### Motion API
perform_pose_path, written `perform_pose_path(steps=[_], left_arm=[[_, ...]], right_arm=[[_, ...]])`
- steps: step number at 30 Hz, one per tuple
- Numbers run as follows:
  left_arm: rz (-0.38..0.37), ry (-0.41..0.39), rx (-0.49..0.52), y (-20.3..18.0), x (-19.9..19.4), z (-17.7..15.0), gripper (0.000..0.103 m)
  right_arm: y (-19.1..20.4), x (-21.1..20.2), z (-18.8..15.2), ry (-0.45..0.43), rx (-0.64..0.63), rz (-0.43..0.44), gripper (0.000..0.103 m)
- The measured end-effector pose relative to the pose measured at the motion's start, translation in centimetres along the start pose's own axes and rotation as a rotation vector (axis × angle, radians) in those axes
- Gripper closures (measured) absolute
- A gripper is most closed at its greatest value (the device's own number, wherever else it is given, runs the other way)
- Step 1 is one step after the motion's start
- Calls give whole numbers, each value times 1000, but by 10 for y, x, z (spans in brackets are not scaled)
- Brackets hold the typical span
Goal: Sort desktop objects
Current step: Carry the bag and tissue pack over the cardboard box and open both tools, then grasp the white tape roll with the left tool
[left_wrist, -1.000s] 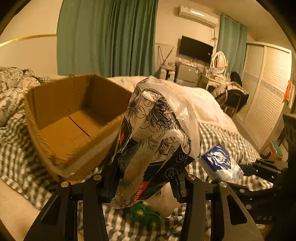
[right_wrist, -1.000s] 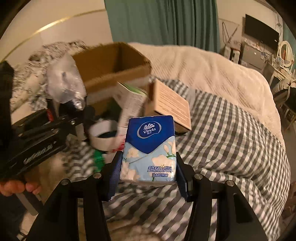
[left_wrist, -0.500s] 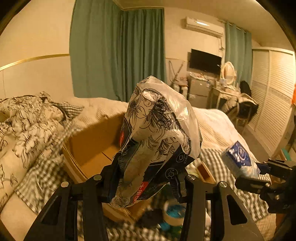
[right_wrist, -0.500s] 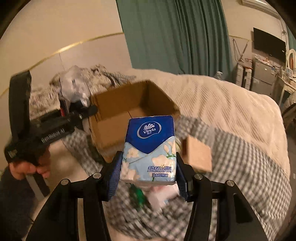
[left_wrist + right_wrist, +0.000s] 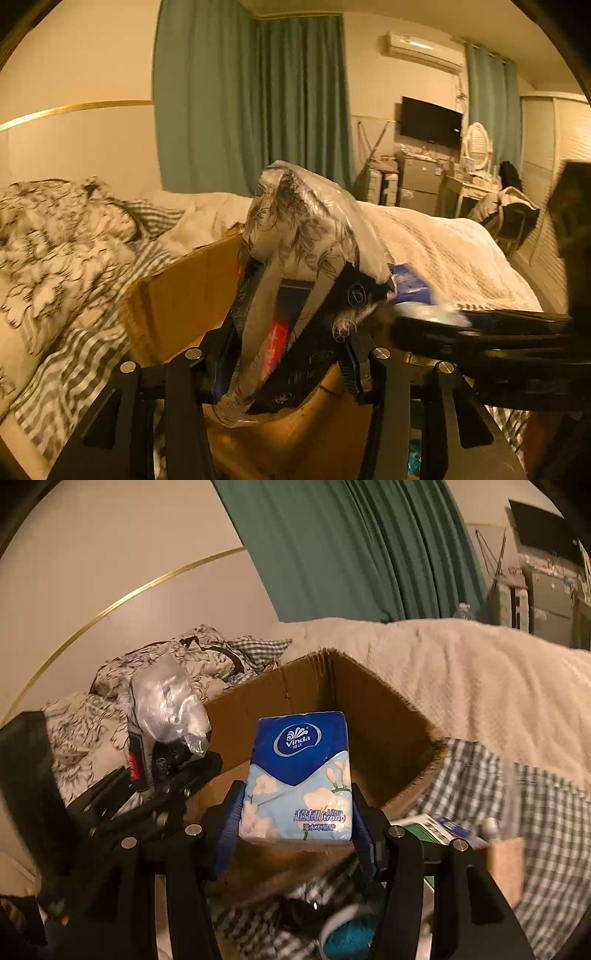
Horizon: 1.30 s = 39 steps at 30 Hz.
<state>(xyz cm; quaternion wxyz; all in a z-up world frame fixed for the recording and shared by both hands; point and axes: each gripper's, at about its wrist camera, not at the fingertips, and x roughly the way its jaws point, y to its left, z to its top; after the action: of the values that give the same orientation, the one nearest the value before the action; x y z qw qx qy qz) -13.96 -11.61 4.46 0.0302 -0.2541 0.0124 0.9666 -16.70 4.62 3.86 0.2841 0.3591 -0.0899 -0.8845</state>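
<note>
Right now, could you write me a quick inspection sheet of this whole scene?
Surface: bed with checked sheet.
Job's things: open cardboard box; Vinda tissue pack; plastic-wrapped packet.
Clutter: green-and-white carton, small brown box, teal-centred roll beside the cardboard box.
Grippers: right gripper clamps the tissue pack; left gripper clamps the packet.
Cables: nothing seen.
Surroundings: green curtains, television, air conditioner.
</note>
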Motion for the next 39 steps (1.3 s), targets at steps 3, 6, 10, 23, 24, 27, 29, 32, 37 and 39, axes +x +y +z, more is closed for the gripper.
perform_pose_path(steps=[3, 6, 10, 23, 24, 27, 29, 32, 37, 39], left_arm=[[-7, 21, -46, 8, 9, -1, 45], [21, 43, -83, 13, 13, -3, 16], [-6, 27, -69, 5, 1, 0, 11], [-72, 61, 26, -60, -79, -28, 1], [-83, 89, 32, -69, -80, -37, 1], [-97, 123, 39, -83, -80, -61, 1], [-97, 158, 26, -86, -74, -77, 1], [-93, 194, 9, -91, -66, -100, 1], [-83, 206, 69, -105, -48, -124, 1], [-79, 217, 81, -108, -38, -134, 1]], right_arm=[[-9, 15, 7, -2, 21, -6, 49], [-13, 14, 4, -28, 34, -26, 40], [-19, -4, 2, -52, 59, -3, 35], [-26, -143, -37, -37, -77, -207, 35], [-29, -150, -42, -33, -82, -226, 35], [-41, -163, -61, -7, -62, -237, 35], [-49, -167, -75, 13, -55, -248, 35], [-62, -169, -86, 26, -39, -244, 35], [-83, -164, -107, 44, -34, -220, 35], [-91, -156, -117, 69, -35, -206, 35]])
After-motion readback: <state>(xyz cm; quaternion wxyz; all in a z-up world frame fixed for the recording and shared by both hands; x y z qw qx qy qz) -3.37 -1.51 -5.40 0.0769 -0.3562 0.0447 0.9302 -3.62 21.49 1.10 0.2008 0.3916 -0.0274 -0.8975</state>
